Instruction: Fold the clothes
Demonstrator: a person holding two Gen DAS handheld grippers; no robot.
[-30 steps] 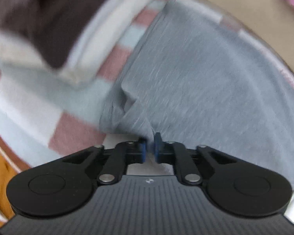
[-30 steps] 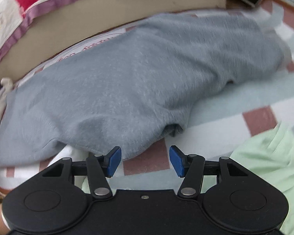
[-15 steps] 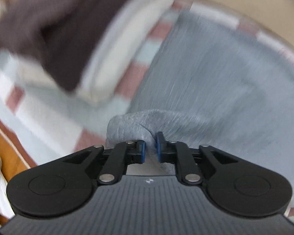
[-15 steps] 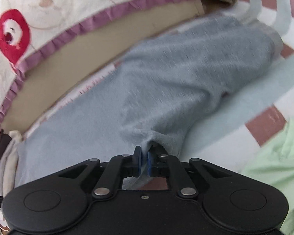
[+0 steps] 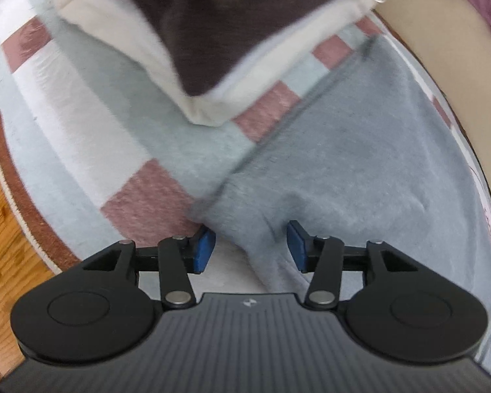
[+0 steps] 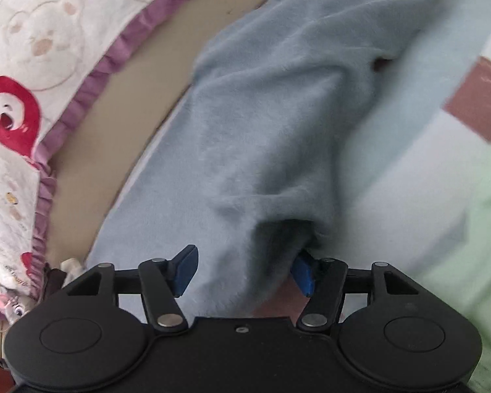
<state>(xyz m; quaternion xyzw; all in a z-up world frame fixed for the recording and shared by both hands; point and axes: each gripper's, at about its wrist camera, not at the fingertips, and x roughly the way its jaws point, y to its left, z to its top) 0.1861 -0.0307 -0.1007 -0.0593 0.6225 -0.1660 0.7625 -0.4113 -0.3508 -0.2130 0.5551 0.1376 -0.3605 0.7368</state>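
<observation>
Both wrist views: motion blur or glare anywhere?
Left wrist: the folded brown and cream garment stack smears with motion blur, the left gripper stays sharp. Right wrist: the pale green cloth and checked blanket are blurred. Light is soft; no glare in either.

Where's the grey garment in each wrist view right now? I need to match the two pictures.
Left wrist: grey garment fills the right half, its corner between the opening left claw.
Right wrist: grey garment runs centre to top, its fold between the opening right claw.
Shared landmark: checked blanket.
</observation>
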